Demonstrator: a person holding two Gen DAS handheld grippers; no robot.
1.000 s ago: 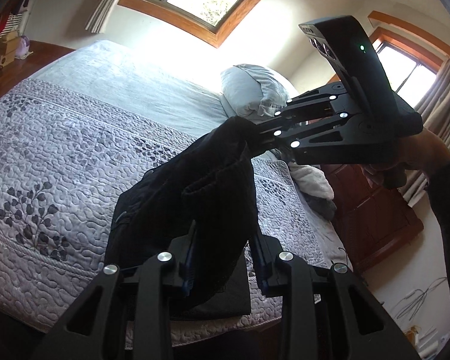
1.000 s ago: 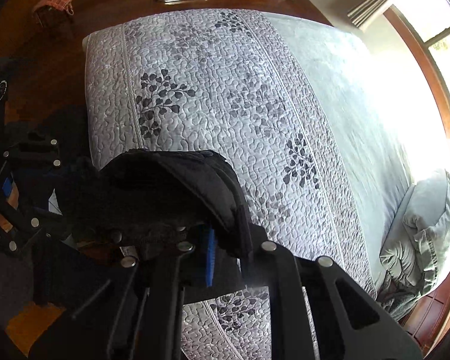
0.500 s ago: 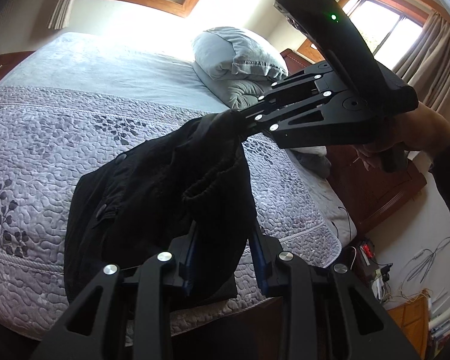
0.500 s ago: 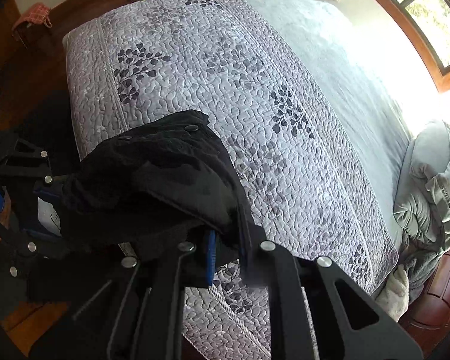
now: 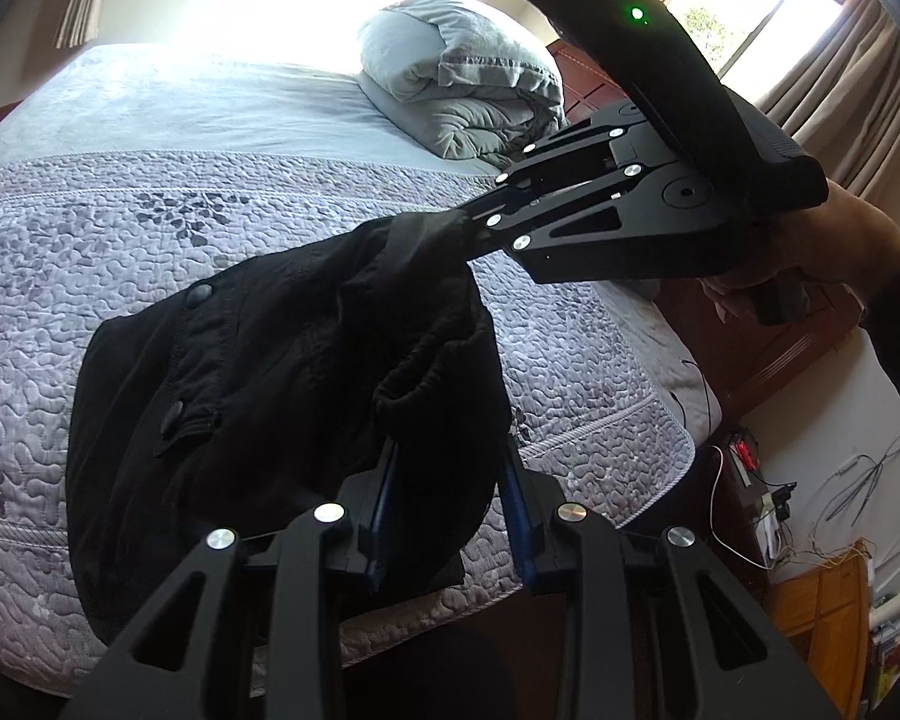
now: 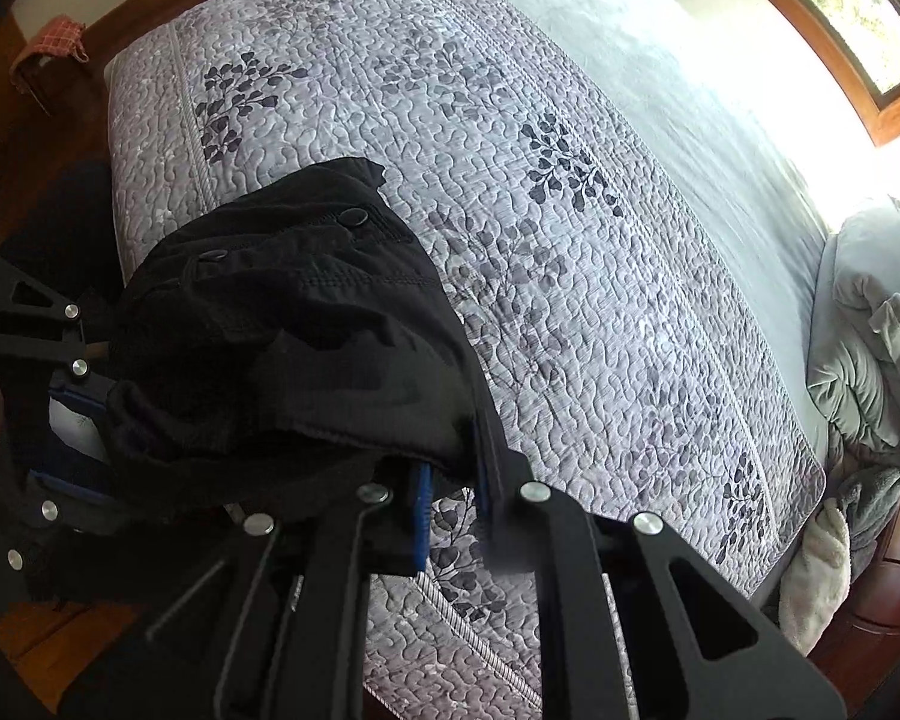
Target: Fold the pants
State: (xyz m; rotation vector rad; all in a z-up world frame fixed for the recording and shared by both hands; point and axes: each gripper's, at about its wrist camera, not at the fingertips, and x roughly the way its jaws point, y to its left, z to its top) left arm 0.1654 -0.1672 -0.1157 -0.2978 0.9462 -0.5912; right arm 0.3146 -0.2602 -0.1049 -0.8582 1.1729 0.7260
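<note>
The black pants (image 5: pixel 258 372) hang bunched between my two grippers above the near edge of the bed (image 5: pixel 120 198). My left gripper (image 5: pixel 447 468) is shut on one end of the waistband. My right gripper (image 6: pixel 453 468) is shut on the other end, and it also shows in the left wrist view (image 5: pixel 468 225) at upper right. In the right wrist view the pants (image 6: pixel 294 324) drape over the quilt (image 6: pixel 570 276), snaps showing, and the left gripper (image 6: pixel 87 420) is at the far left. The lower part of the pants is hidden behind the bundle.
The bed has a grey quilt with leaf prints and a plain grey sheet. A folded grey comforter (image 5: pixel 468 96) lies at the head. A wooden nightstand (image 5: pixel 768 360), cables (image 5: pixel 732 498) and shelves stand right of the bed. A chair with red cloth (image 6: pixel 48 54) stands beyond the foot.
Both grippers have carried the pants further along and over the bed toward its head end. The views now show more of the comforter and the pants spread wider between the grippers.
</note>
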